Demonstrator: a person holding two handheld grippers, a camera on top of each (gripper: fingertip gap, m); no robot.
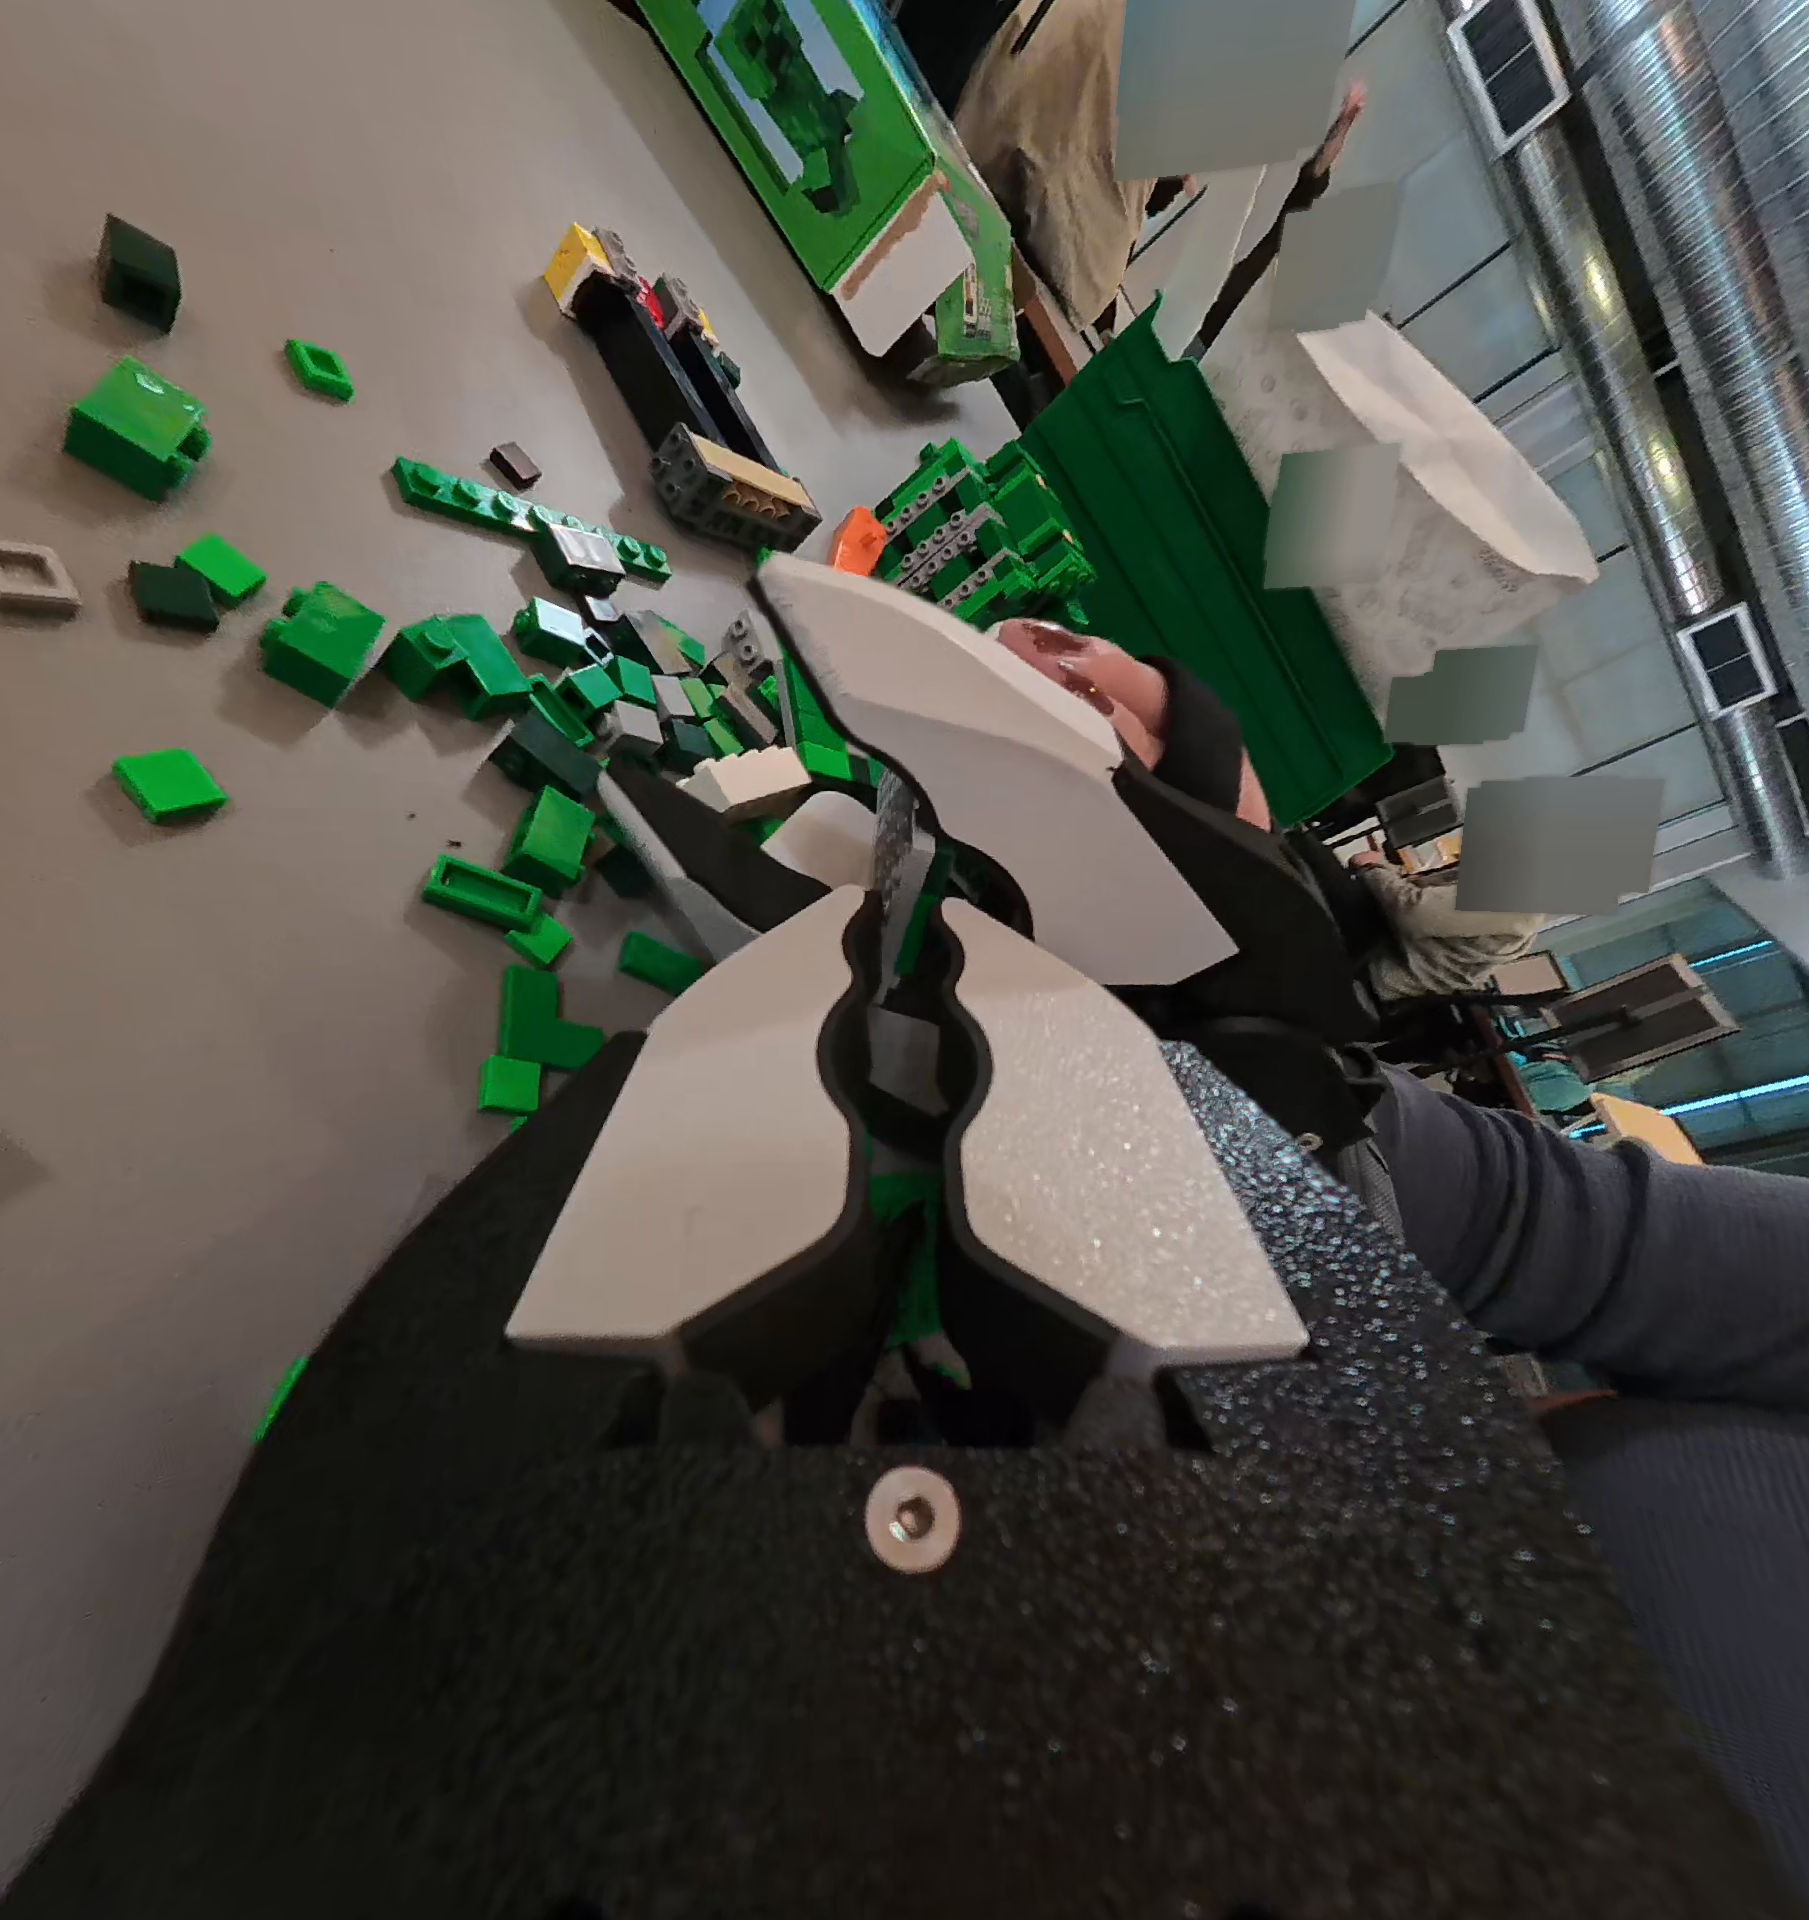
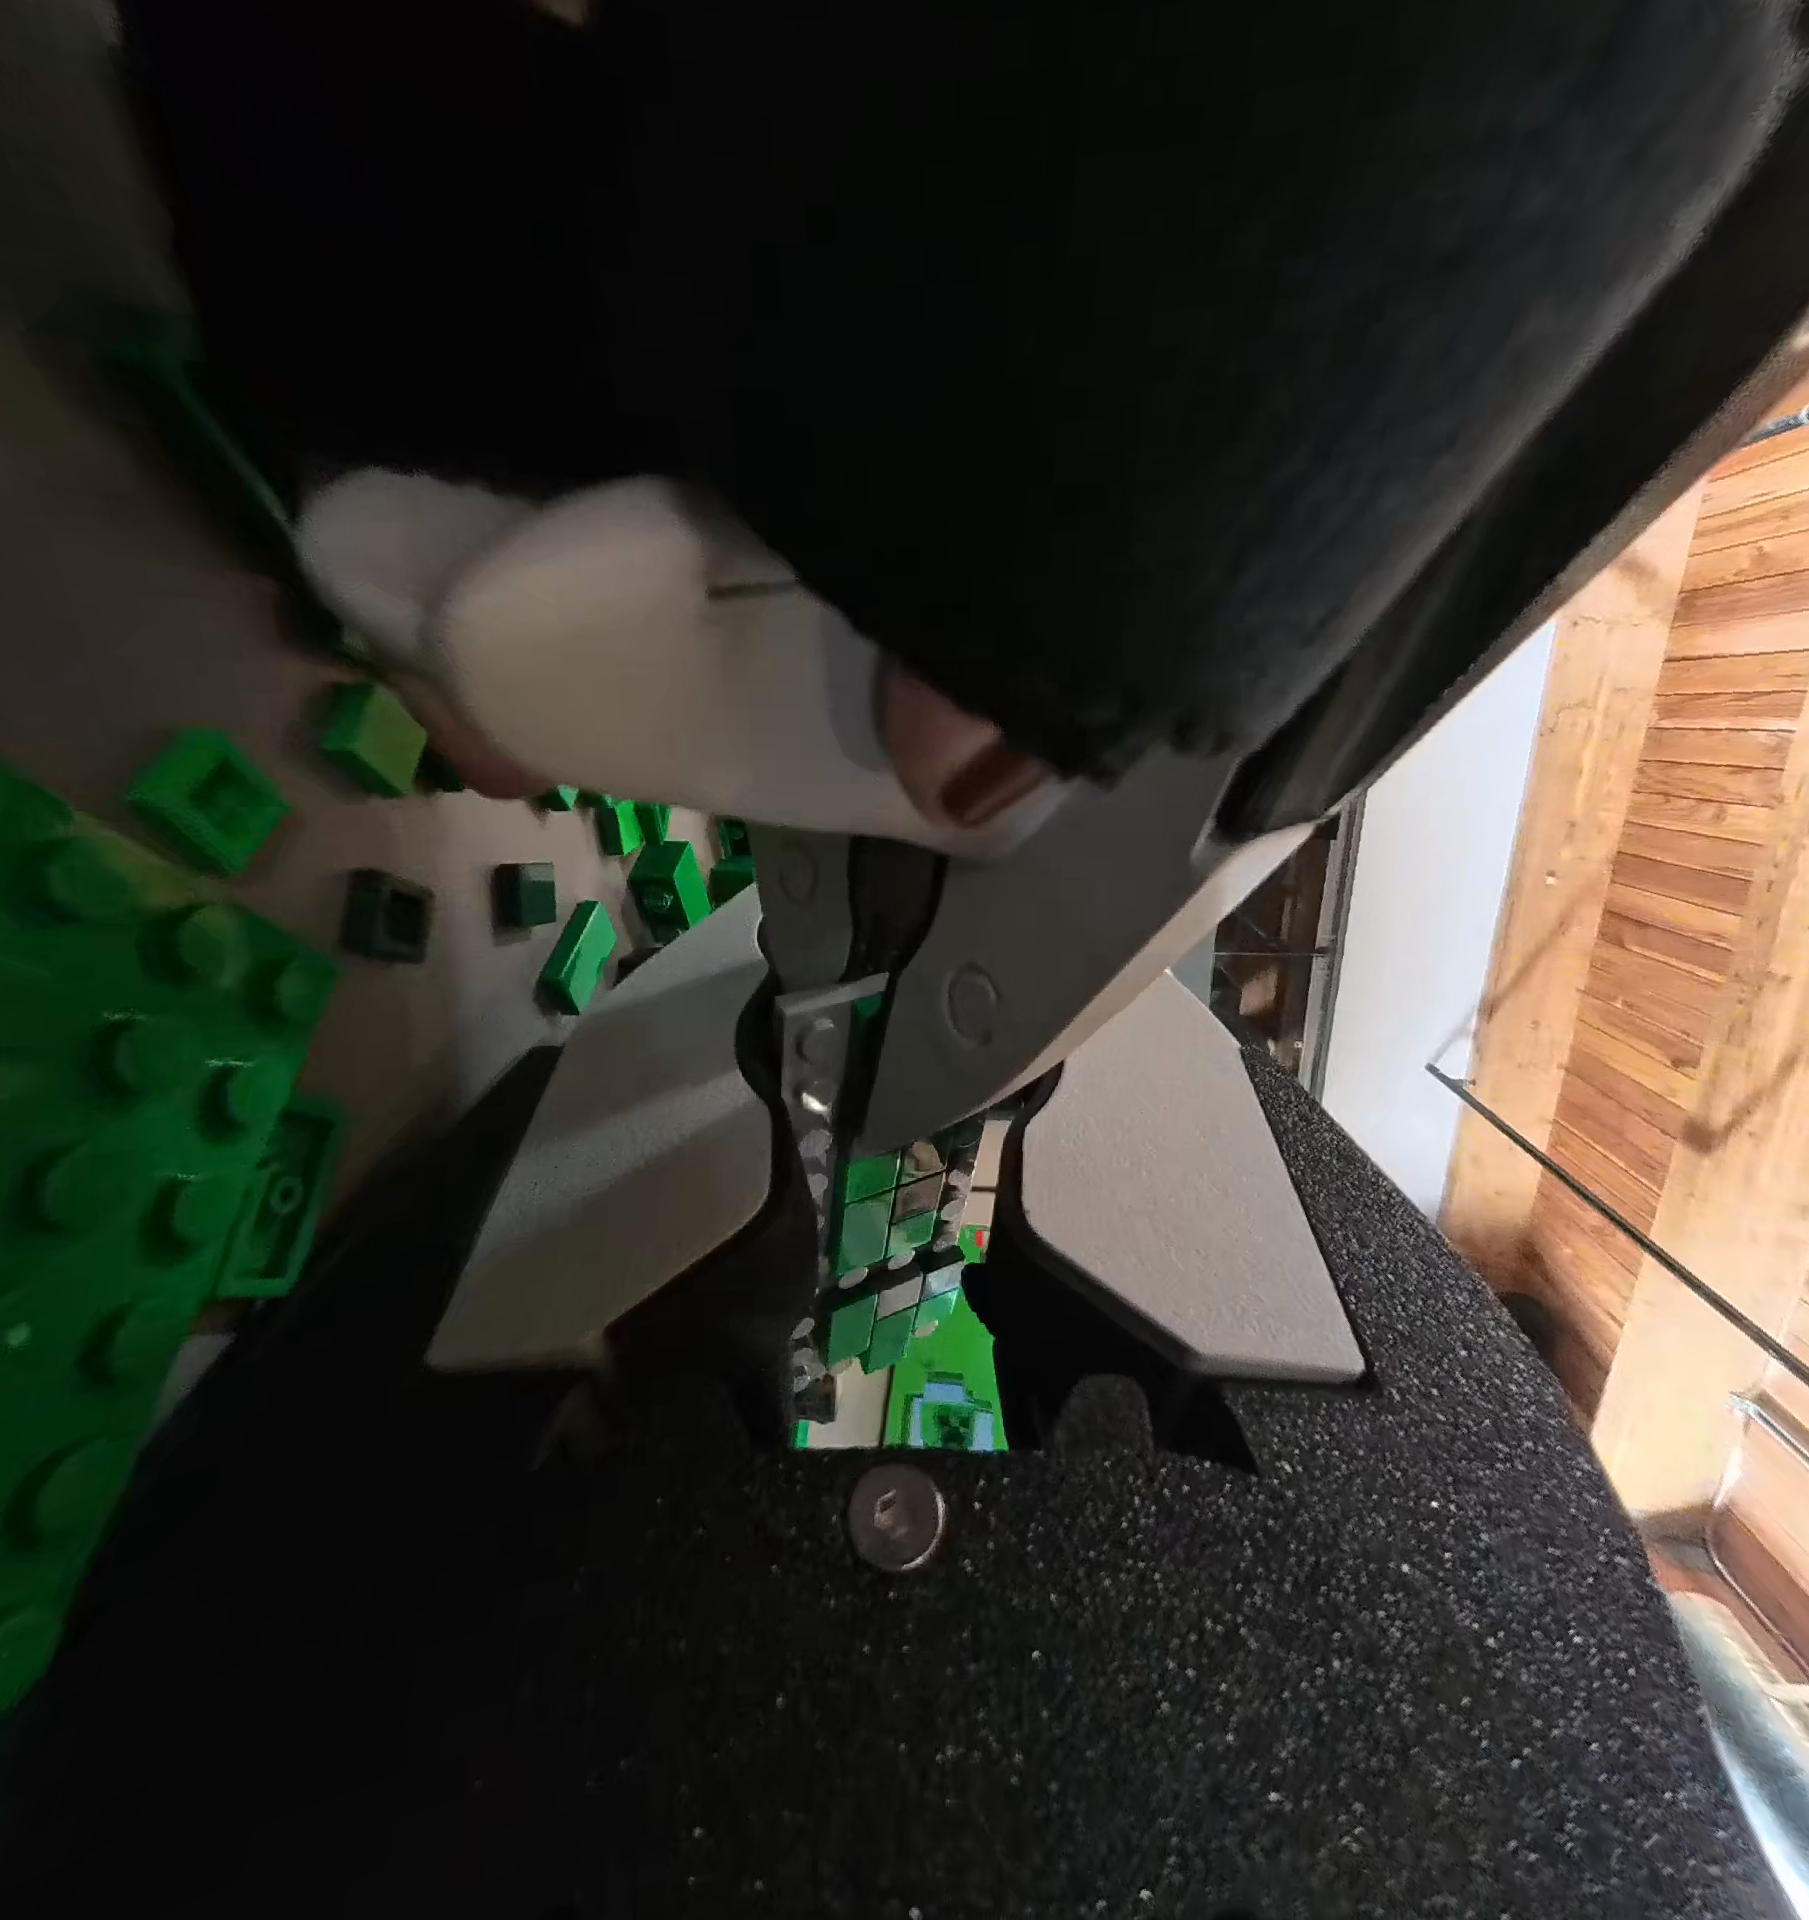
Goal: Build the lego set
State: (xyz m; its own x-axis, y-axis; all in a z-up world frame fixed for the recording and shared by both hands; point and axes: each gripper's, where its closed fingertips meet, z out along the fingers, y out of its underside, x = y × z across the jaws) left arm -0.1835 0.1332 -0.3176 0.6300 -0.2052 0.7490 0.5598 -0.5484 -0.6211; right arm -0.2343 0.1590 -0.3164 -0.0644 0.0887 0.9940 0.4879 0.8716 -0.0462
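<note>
My left gripper (image 1: pixel 900 920) is shut on the edge of a grey studded plate (image 1: pixel 895 831). The plate is part of a small grey-and-green tiled assembly (image 2: pixel 879 1195). My right gripper (image 2: pixel 895 1132) holds that assembly between its white pads, and its upper finger (image 1: pixel 983 748) shows in the left wrist view with a hand (image 1: pixel 1076 665) behind it. In the right wrist view the left gripper (image 2: pixel 858 966) comes in from above, pinching the plate's end (image 2: pixel 817 1029). A pile of loose green, dark green and grey bricks (image 1: pixel 588 686) lies on the grey table beyond.
A black and yellow partial build (image 1: pixel 661 353), a green studded build (image 1: pixel 983 530), an orange piece (image 1: pixel 858 535), a green bin (image 1: pixel 1191 540) and the set's green box (image 1: pixel 817 135) stand farther off. A large green baseplate (image 2: pixel 100 1143) lies at the left. A sleeved arm (image 1: pixel 1606 1247) is at the right. There is about 5 cm between the tips of the two grippers. From either gripper's tips it is about 20 cm to the green studded build (image 1: pixel 983 530).
</note>
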